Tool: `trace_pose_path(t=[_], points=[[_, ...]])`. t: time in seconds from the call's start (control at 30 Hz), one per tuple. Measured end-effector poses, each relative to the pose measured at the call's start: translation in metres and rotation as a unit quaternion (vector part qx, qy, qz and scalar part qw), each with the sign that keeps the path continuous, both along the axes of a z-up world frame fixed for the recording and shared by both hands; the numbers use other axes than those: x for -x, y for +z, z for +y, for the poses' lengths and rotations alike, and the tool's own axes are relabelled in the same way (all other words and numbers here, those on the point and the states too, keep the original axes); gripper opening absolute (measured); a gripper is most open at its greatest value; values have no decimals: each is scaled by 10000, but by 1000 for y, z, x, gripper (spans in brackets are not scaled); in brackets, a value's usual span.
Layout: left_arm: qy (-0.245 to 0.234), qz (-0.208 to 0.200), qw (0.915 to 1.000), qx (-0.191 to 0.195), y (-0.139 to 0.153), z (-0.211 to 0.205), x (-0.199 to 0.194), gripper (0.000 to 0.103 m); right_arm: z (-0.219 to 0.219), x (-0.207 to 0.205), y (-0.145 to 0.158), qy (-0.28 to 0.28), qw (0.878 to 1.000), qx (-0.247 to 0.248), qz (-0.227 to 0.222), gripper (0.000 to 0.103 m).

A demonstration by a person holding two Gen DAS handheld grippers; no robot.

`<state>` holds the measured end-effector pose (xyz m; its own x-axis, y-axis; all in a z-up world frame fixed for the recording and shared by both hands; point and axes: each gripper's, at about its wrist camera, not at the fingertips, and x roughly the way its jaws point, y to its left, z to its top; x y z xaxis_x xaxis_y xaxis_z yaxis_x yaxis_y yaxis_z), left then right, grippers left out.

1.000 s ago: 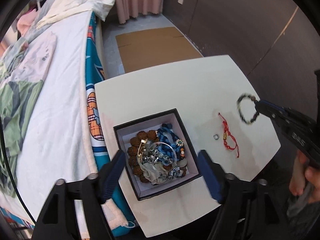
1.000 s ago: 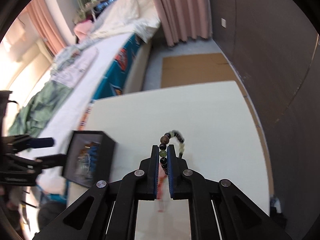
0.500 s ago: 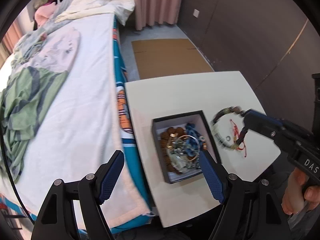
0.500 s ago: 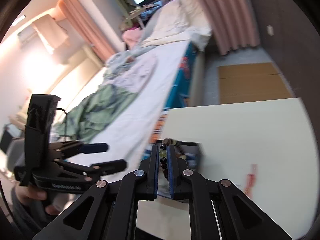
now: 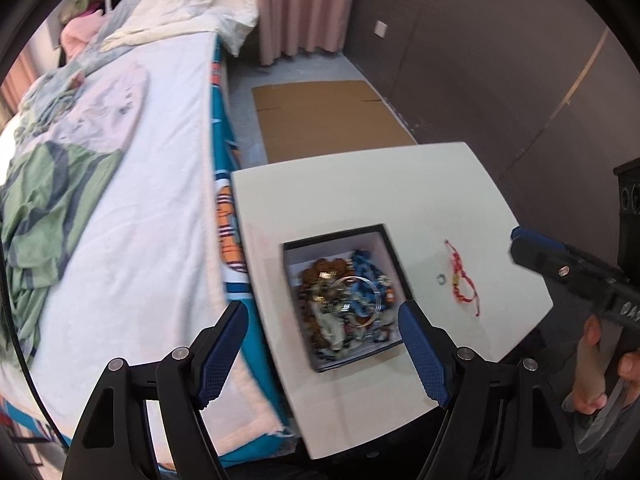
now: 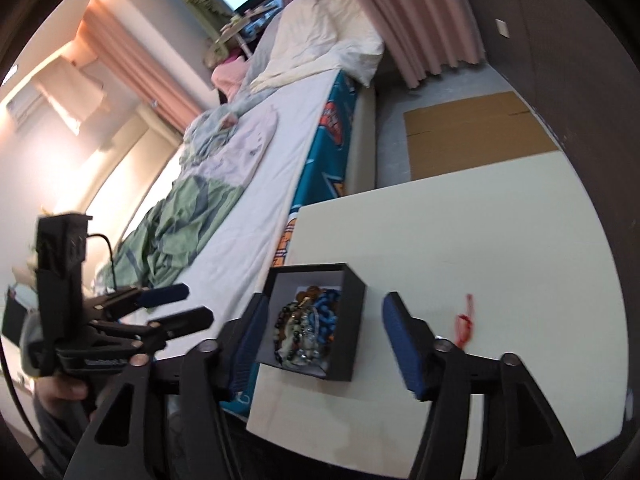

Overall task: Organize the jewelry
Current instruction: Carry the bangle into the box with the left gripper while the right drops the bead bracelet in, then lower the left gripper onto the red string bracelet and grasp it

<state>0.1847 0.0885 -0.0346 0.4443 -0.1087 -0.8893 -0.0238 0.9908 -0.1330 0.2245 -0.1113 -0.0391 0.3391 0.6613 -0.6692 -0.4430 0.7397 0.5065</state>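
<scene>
A black jewelry box [image 5: 394, 258] with a white inside stands on the white table [image 5: 360, 188] near its bed-side edge. It holds several bracelets, among them a dark beaded bracelet [image 6: 283, 330]. A red cord bracelet [image 5: 463, 280] and a small silver ring [image 5: 440, 279] lie on the table right of the box. My left gripper [image 5: 324, 350] is open and empty, above the box's near side. My right gripper [image 6: 322, 334] is open and empty, its fingers wide on either side of the box [image 6: 352, 312]. The red cord bracelet [image 6: 464, 322] also shows in the right wrist view.
A bed [image 5: 132, 184] with white sheets and green clothes runs along the table's left side. Flat cardboard [image 5: 324, 116] lies on the floor behind the table. A dark wall [image 5: 500, 80] stands at the right. Pink curtains [image 5: 296, 4] hang at the back.
My right gripper carried the dark beaded bracelet from the table's right side over the box, opened and let it go; the bracelet now lies in the box. The left gripper stayed open.
</scene>
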Motion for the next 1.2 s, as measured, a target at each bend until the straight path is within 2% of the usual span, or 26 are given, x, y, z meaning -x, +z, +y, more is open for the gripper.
trace_pose_path(t=[0.17, 0.4, 0.6, 0.77, 1.0, 1.07, 1.2], points=[[-347, 46, 9994, -32, -5, -32, -9, 78, -29, -3, 1, -270, 9995, 156, -51, 70], [-711, 75, 9974, -78, -9, -75, -27, 78, -64, -11, -13, -584, 9972, 414, 214, 70], [-972, 267, 9949, -23, -24, -108, -45, 77, -91, -16, -26, -816, 9941, 534, 475, 70], [-1181, 529, 9916, 21, -41, -134, -61, 67, -114, -18, -34, -994, 9917, 577, 578, 70], [-1345, 798, 9877, -53, -65, -158, -77, 64, -135, -19, -41, -1137, 9886, 738, 651, 70], [-1359, 871, 9869, -64, -72, -164, -83, 58, -139, -21, -44, -1158, 9877, 795, 693, 70], [-1340, 1015, 9857, -100, -86, -175, -95, 56, -149, -26, -52, -1273, 9845, 855, 848, 70]])
